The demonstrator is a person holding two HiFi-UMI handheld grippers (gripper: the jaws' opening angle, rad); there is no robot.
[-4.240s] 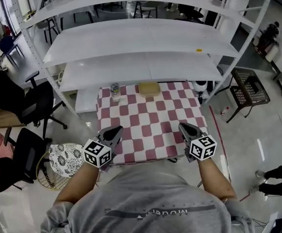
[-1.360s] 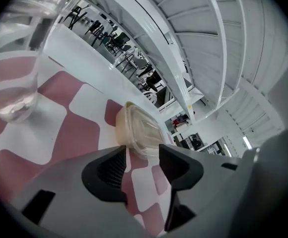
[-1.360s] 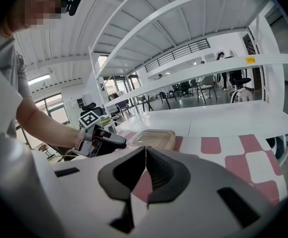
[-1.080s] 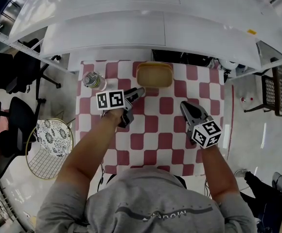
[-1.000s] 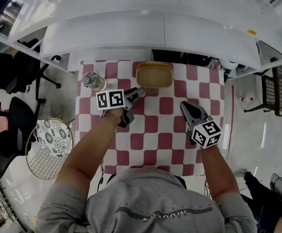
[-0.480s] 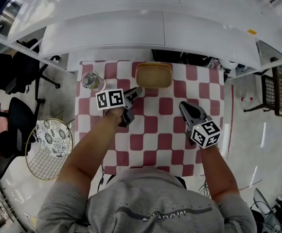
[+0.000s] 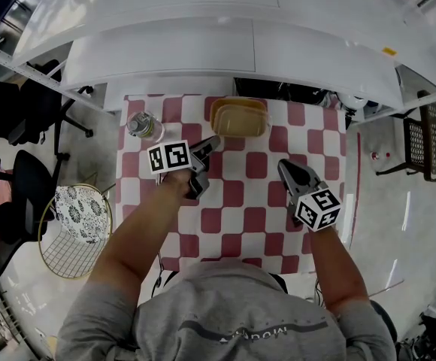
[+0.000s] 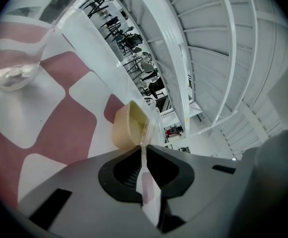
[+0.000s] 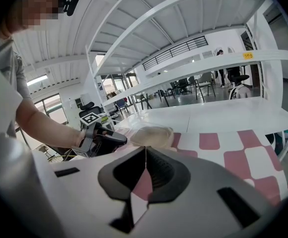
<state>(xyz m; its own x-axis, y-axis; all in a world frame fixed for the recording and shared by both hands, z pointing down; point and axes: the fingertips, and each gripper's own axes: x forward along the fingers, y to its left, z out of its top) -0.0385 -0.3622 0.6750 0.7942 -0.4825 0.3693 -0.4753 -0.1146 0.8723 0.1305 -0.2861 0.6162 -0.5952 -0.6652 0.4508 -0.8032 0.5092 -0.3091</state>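
Left gripper [image 8: 144, 157], jaws closed on the near edge of a thin clear lid [image 8: 150, 129], which stands tilted upward from the pinch. Just beyond the lid lies an open beige container [image 8: 126, 130], its hollow showing. In the head view the left gripper [image 7: 209, 143] points at the near left corner of the container [image 7: 238, 116], which sits at the far middle of the table. Right gripper [image 9: 145, 167], jaws together with nothing between them. It is held apart over the right part of the cloth [image 7: 286, 170] and faces the container [image 9: 154, 135]. The step in hand reads as the lifting of the lid from the container. The next move calls for a firm pinch on the thin edge and a lift well clear of the rim, so that the light container is not dragged. A clear glass [image 7: 143, 124] stands near the far left corner, apart from the container. The surface is a small table under a red-and-white checked cloth [image 7: 255, 201], set against white metal shelving [image 7: 203, 43]. Black office chairs [image 7: 22, 119] and a wire stool with a patterned cushion [image 7: 79, 228] stand to the left on a pale glossy floor [image 7: 398, 224].
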